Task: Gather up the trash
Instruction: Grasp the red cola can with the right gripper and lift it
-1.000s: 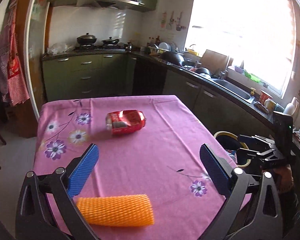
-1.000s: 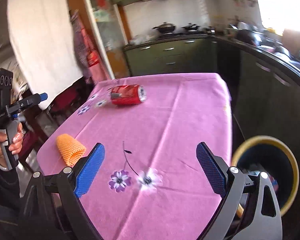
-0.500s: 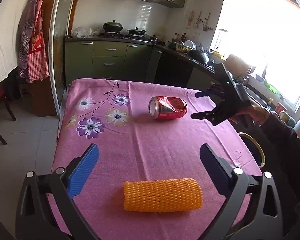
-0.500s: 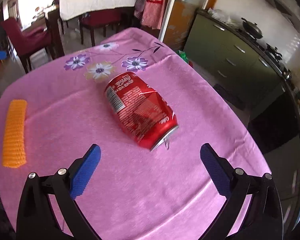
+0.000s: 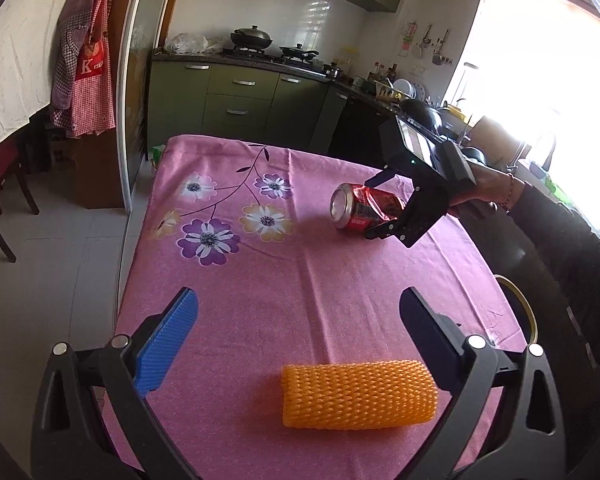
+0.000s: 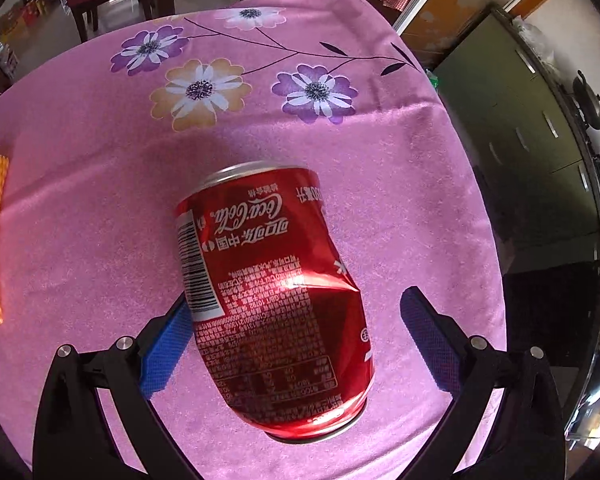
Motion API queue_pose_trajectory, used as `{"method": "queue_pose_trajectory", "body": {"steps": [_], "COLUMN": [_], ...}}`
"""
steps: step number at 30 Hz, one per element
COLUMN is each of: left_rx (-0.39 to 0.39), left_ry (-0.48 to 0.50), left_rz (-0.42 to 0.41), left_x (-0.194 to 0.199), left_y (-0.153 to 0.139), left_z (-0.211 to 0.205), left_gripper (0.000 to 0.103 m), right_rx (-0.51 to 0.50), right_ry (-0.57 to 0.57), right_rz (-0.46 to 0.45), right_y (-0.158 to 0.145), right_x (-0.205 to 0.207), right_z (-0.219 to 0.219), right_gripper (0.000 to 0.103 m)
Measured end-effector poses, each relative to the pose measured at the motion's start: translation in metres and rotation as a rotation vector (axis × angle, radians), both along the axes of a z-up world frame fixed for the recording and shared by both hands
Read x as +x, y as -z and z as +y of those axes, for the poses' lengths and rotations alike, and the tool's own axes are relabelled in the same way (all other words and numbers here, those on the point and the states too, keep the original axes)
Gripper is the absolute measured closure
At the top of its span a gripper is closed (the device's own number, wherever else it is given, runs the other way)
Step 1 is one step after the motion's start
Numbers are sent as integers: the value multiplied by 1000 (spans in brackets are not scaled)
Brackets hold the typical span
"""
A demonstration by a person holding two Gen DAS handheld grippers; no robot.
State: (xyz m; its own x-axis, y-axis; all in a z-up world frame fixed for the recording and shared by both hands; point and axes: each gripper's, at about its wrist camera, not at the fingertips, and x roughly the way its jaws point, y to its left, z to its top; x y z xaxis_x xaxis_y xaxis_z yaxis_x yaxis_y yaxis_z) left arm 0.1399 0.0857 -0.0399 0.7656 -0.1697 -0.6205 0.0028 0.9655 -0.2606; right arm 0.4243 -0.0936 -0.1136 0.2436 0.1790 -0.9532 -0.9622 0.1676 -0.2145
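A dented red cola can (image 6: 272, 292) lies on its side on the pink flowered tablecloth (image 6: 400, 200). My right gripper (image 6: 296, 308) points steeply down over it, open wide, with the can between its fingers. The left blue pad (image 6: 164, 348) is right beside the can; the right pad (image 6: 424, 332) stands clear of it. In the left wrist view the can (image 5: 356, 208) is mid-table with the right gripper (image 5: 374, 207) straddling it. My left gripper (image 5: 300, 320) is open, low over the near edge. An orange foam net sleeve (image 5: 358, 396) lies just short of its fingertips.
A round bin with a yellow rim (image 5: 520, 304) stands on the floor past the table's right edge. A person's dark sleeve (image 5: 560, 248) reaches in from the right. Green kitchen cabinets (image 5: 240, 96) line the back, and a dark red chair (image 5: 0, 176) stands at left.
The right gripper swung from the bin side across the table, rolled and tipped down over the can. The left gripper shifted, so the foam sleeve now lies centred between its fingers.
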Motion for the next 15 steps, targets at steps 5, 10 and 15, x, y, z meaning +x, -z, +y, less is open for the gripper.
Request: {"method": "queue_pose_trajectory", "body": {"steps": [5,10,15], "left_rx": [-20,-26,-22], "left_ry": [-1,7,16], "left_rz": [16,19,5], "left_x": [1,-2,-7], "left_y": [5,7,2], "left_z": [6,4,1], "left_gripper": [7,7,7], "right_rx": [-25,50,113], "right_ry": [50,146,210], "right_rz": [102,183,216], "right_y": [10,12,10], "right_x": [12,26,24], "right_z": [0,-13,-36], "right_gripper": [19,24,24]}}
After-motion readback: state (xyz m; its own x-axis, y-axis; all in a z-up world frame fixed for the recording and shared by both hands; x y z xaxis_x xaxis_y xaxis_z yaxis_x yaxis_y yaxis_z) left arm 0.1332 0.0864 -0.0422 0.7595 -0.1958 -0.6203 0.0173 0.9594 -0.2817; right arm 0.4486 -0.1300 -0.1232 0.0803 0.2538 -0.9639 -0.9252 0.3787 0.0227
